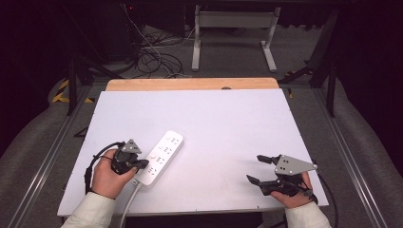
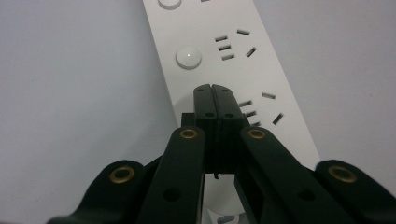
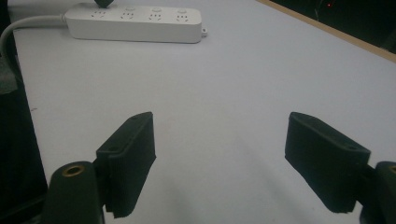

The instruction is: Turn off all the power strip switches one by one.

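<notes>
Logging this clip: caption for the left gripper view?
Shut left hand-held gripper poised over a white power strip near its round button.

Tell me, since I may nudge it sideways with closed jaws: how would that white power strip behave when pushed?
The power strip lies flat and long on the smooth white table, so it would likely slide rather than tip. Pushed near one end, where the left gripper sits shut over it, it would probably pivot. Its thick cord off the near edge may drag and resist.
</notes>
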`<action>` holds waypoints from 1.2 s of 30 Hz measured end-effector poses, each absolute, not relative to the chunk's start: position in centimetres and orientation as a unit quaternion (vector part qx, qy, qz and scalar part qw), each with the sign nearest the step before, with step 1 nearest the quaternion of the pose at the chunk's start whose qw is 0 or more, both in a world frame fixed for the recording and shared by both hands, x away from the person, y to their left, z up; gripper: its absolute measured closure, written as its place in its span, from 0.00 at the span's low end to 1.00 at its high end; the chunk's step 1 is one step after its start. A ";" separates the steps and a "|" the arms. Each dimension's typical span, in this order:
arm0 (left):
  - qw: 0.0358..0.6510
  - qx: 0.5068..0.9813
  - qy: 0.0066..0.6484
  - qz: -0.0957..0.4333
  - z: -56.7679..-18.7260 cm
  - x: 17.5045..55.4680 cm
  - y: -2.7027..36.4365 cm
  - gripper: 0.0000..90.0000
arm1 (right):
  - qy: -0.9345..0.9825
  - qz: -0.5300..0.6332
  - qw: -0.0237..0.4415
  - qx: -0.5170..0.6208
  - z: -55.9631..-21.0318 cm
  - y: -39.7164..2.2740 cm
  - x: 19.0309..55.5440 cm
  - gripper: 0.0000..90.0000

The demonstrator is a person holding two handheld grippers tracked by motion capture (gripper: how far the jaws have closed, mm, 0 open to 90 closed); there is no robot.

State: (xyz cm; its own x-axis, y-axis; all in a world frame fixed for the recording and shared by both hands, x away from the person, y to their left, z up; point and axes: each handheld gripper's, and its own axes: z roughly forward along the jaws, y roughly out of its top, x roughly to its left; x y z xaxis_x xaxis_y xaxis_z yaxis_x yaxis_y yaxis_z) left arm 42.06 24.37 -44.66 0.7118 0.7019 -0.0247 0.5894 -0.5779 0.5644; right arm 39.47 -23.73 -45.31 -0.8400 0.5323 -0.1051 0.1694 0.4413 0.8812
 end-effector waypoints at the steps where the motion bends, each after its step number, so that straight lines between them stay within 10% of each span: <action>1: 0.278 0.883 0.365 0.099 -44.7 42.1 24.4 1.00 | 0.828 0.484 0.187 0.212 -45.3 -23.7 39.5 0.27; 36: 0.351 0.855 0.357 0.137 -41.5 41.5 23.9 1.00 | 0.830 0.480 0.189 0.212 -45.4 -23.7 39.6 0.27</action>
State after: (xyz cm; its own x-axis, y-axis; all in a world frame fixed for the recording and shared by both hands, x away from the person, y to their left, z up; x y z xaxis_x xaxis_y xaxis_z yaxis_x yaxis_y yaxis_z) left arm 41.54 23.89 -41.49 0.7076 0.7064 -0.0157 0.5140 -0.4993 0.6975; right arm 39.55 -23.71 -45.39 -0.8386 0.5336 -0.1093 0.1715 0.4491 0.8769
